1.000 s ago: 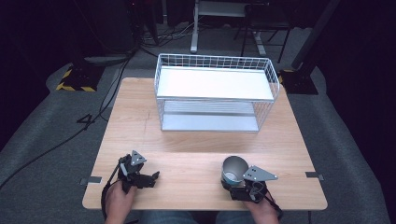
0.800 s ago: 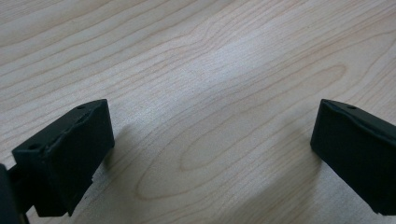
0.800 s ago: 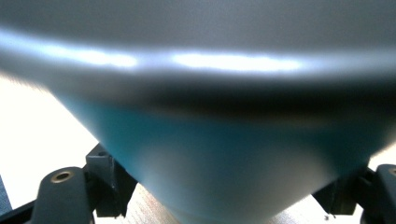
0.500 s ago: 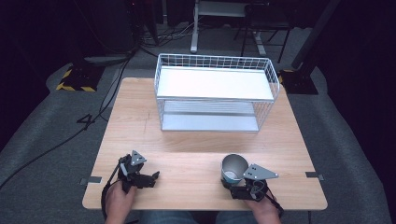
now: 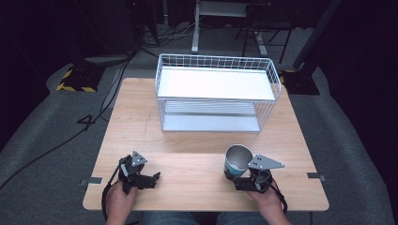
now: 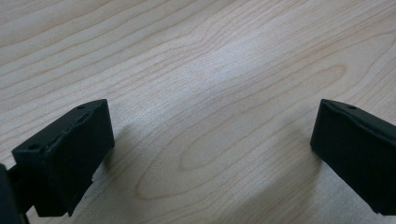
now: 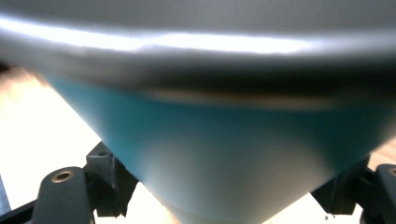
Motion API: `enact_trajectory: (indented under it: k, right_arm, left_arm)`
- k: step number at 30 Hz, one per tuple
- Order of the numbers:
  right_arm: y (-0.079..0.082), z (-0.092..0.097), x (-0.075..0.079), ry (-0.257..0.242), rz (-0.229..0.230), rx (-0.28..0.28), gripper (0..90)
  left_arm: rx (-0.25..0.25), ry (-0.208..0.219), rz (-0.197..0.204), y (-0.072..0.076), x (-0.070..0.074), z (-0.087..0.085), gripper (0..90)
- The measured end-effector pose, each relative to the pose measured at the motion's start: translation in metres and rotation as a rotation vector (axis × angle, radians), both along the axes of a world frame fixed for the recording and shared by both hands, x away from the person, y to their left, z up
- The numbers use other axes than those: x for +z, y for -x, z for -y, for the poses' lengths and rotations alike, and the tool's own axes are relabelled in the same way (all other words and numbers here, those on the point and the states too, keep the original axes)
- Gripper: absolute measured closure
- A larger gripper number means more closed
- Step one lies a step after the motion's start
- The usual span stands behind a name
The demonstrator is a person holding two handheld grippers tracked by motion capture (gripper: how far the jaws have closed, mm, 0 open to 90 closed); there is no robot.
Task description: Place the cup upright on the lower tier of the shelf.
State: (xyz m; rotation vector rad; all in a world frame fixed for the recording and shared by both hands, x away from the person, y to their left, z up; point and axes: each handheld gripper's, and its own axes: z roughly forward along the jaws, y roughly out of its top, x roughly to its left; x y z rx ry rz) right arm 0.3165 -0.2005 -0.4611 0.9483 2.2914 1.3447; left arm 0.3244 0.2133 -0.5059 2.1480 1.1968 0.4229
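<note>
Cup: blue paper cup with grey inside (image 5: 237, 161), upright at near right of wooden table (image 5: 197, 140), probably gripped for carrying.
Right gripper (image 5: 247, 182): jaws clamped on cup's sides.
Left gripper (image 5: 149, 179): jaws apart, idle on table.
Around: white wire two-level rack (image 5: 216, 93) beyond; path looks free.

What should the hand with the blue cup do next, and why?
Probably lift the cup and carry it toward the wire rack. The right tool seems shut on the cup near the table's front edge, while the left tool rests open, holding nothing.
</note>
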Motion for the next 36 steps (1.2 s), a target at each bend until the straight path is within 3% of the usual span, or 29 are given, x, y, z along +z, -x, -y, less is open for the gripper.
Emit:
enact_trajectory:
  k: [18, 36]
  right_arm:
    - [-0.040, -0.004, 0.018, -0.020, -0.024, -0.027, 22.4]
    - [-0.088, -0.023, 0.024, 0.023, 0.012, -0.063, 22.4]
  left_arm:
    - [0.000, 0.000, 0.000, 0.000, 0.000, 0.000, 0.0]
    - [0.003, -0.004, 0.003, 0.001, 0.000, -0.001, 0.0]
